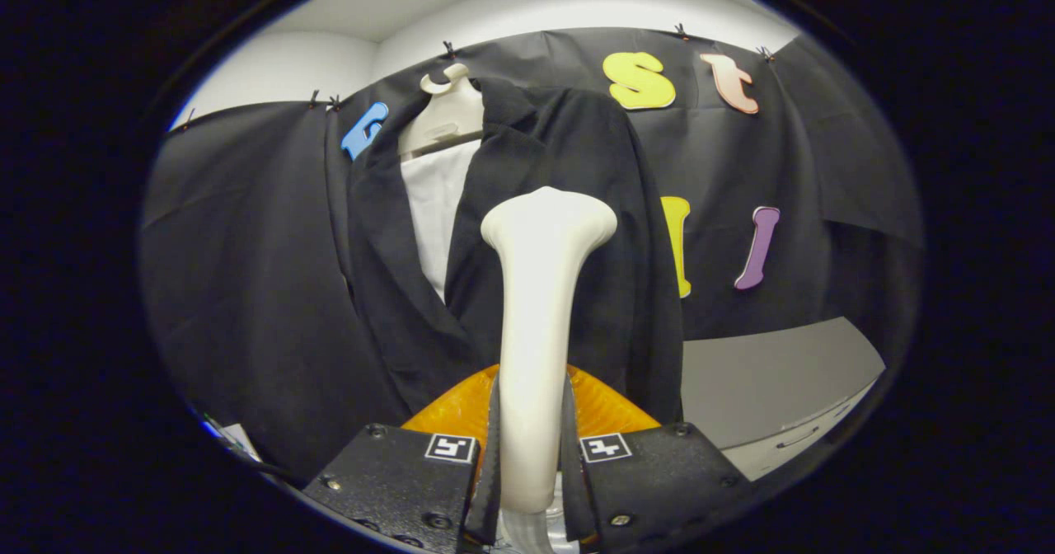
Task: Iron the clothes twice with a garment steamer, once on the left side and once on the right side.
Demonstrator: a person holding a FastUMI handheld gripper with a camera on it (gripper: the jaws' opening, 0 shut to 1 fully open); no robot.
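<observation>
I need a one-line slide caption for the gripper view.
Gripper shut on a white steamer, its head facing the black jacket on a hanger.

The garment steamer (540, 323), clamped between both fingers of the gripper (532, 447), looks like smooth cream plastic with a soft sheen. Beyond it, toward 12 o'clock, the jacket (569, 208) is matt dark woven cloth over a matt white cloth lining (433, 208), on a smooth pale plastic hanger (445, 113).
</observation>
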